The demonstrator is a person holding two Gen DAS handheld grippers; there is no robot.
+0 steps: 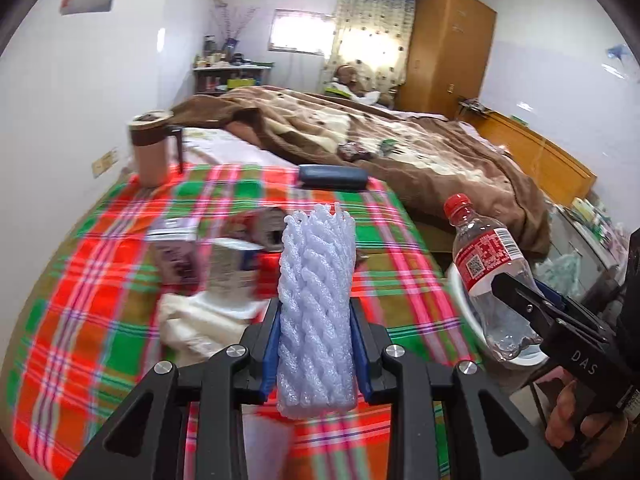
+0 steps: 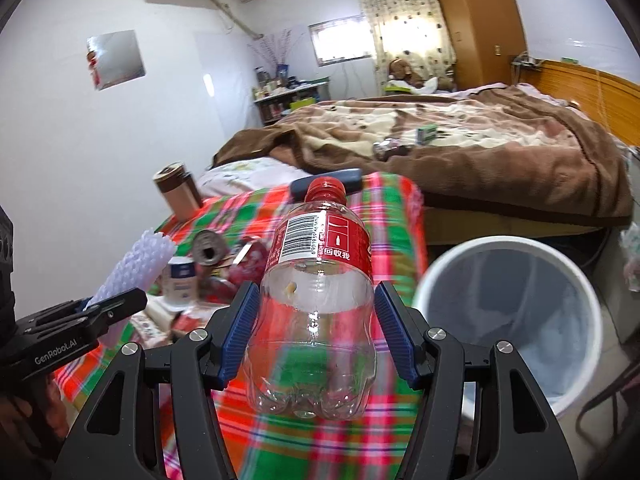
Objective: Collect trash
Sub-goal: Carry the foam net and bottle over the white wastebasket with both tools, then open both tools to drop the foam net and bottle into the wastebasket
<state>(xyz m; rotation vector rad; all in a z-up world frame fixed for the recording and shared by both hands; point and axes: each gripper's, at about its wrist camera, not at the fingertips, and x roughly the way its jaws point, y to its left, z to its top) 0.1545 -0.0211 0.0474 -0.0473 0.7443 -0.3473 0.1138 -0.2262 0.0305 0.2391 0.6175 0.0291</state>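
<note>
My left gripper is shut on a white foam net sleeve that stands upright between its blue pads, above the plaid tablecloth. My right gripper is shut on an empty clear plastic bottle with a red cap and red label. The bottle also shows at the right of the left wrist view, and the foam sleeve at the left of the right wrist view. A white trash bin stands open on the floor to the right of the table.
More litter lies on the tablecloth: a crushed can, a small white carton, red wrappers and white paper. A brown lidded mug and a dark case stand at the far edge. A bed with a brown blanket lies beyond.
</note>
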